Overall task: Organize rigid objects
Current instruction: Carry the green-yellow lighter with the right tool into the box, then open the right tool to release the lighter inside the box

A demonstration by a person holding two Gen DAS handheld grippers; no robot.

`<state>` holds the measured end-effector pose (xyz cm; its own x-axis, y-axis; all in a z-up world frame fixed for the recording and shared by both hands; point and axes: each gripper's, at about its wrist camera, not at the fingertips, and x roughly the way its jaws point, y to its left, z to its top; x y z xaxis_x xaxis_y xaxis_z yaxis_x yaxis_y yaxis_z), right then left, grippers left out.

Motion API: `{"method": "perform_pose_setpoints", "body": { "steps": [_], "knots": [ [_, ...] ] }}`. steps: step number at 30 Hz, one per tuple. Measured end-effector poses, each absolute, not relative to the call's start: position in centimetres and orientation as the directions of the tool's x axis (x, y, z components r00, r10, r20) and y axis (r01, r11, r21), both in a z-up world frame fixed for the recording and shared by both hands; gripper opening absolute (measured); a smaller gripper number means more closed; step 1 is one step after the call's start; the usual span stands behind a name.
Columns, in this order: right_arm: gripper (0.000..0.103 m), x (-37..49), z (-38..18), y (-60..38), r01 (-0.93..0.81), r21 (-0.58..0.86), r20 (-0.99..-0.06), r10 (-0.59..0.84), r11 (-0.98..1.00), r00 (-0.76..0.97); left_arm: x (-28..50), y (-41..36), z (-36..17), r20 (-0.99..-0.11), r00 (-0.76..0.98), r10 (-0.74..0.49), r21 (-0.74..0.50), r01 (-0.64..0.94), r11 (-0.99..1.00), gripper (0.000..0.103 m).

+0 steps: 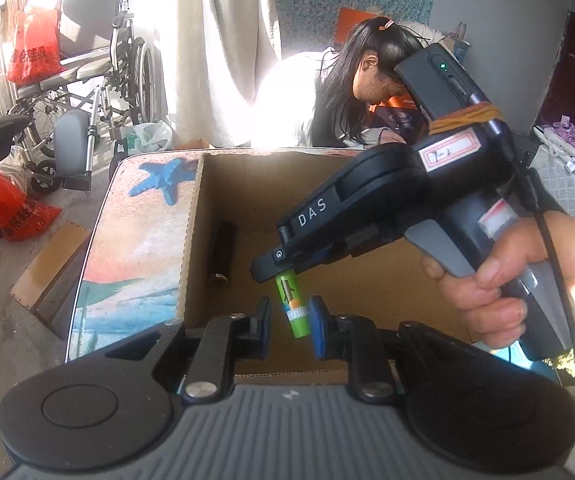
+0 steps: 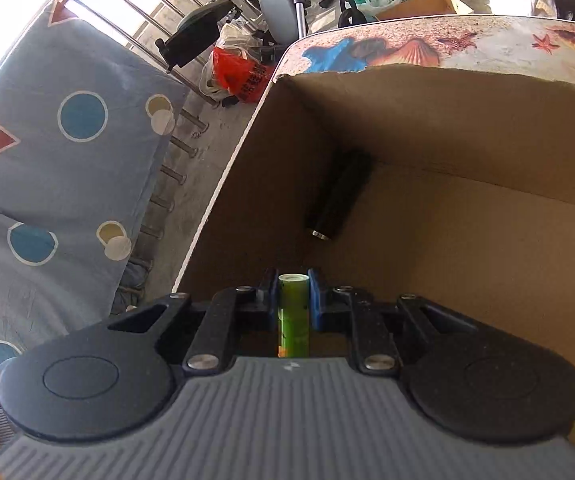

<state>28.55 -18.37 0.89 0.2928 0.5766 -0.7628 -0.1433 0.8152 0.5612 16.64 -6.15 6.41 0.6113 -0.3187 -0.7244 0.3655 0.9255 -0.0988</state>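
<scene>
Left wrist alone shows the right tongs (image 1: 287,276) clamping the green tube (image 1: 293,304).

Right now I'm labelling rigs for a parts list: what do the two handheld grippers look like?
The right gripper is black with a grey handle, white "DAS" lettering, a red-bordered handwritten label, a rubber band, a green light and a black cable. The left gripper has black linkages, blue pads, a ribbed grey body and round black caps.

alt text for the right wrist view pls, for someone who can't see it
The right hand-held gripper is shut on a green tube, held over an open cardboard box. A black cylinder lies inside by the box's left wall. Left of the box is a blue patterned cloth.
</scene>
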Motion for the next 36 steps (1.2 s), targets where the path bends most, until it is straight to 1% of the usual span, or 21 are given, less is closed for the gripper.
{"method": "perform_pose_setpoints", "body": {
  "steps": [5, 6, 8, 10, 12, 13, 19, 23, 26, 31, 33, 36],
  "knots": [
    [0.014, 31.2, -2.0, -17.0, -0.135, 0.488, -0.827, 0.506, 0.862, 0.245, 15.5, -5.2, 7.2, -0.702, 0.634, -0.325, -0.107, 0.357, 0.928, 0.023],
    [0.017, 31.7, -2.3, -16.8, -0.138, 0.476, -0.834, 0.496, 0.868, 0.243, 15.3, -5.0, 7.4, -0.697, 0.638, -0.327, -0.108, 0.357, 0.928, 0.025],
    [0.018, 32.8, -2.7, -16.3, -0.14, 0.447, -0.85, 0.468, 0.884, 0.242, 15.0, -4.7, 7.8, -0.687, 0.648, -0.329, -0.109, 0.356, 0.928, 0.026],
    [0.033, 33.1, -2.6, -16.3, -0.139, 0.423, -0.854, 0.445, 0.896, 0.269, 14.7, -4.5, 8.1, -0.679, 0.656, -0.33, -0.11, 0.354, 0.929, 0.027],
    [0.042, 32.7, -1.9, -16.5, -0.144, 0.409, -0.85, 0.434, 0.901, 0.299, 14.0, -4.3, 8.5, -0.669, 0.665, -0.333, -0.11, 0.354, 0.929, 0.027],
    [0.043, 32.4, -1.6, -16.7, -0.145, 0.414, -0.845, 0.438, 0.899, 0.307, 13.8, -4.2, 8.6, -0.665, 0.667, -0.336, -0.112, 0.356, 0.928, 0.028],
    [0.044, 27.9, 3.5, -19.6, -0.163, 0.439, -0.79, 0.466, 0.883, 0.399, 11.3, -3.5, 9.5, -0.637, 0.684, -0.354, -0.11, 0.375, 0.921, 0.031],
    [0.044, 22.1, 7.8, -22.5, -0.177, 0.452, -0.727, 0.476, 0.874, 0.494, 9.2, -3.0, 10.0, -0.619, 0.691, -0.374, -0.117, 0.389, 0.914, 0.034],
    [0.045, 17.2, 9.8, -24.8, -0.178, 0.472, -0.677, 0.485, 0.863, 0.554, 8.0, -3.1, 9.8, -0.621, 0.683, -0.385, -0.114, 0.407, 0.906, 0.035],
    [0.045, 8.9, 10.6, -27.9, -0.153, 0.551, -0.59, 0.513, 0.82, 0.624, 6.6, -3.5, 8.9, -0.644, 0.66, -0.387, -0.095, 0.432, 0.897, 0.036],
    [0.045, 5.8, 9.8, -28.8, -0.139, 0.599, -0.55, 0.532, 0.788, 0.644, 6.0, -3.5, 8.0, -0.663, 0.643, -0.383, -0.09, 0.44, 0.894, 0.037],
    [0.045, 2.5, 7.9, -29.4, -0.103, 0.643, -0.528, 0.537, 0.758, 0.658, 5.2, -3.4, 6.7, -0.692, 0.62, -0.369, -0.082, 0.44, 0.894, 0.039]
  ]
}}
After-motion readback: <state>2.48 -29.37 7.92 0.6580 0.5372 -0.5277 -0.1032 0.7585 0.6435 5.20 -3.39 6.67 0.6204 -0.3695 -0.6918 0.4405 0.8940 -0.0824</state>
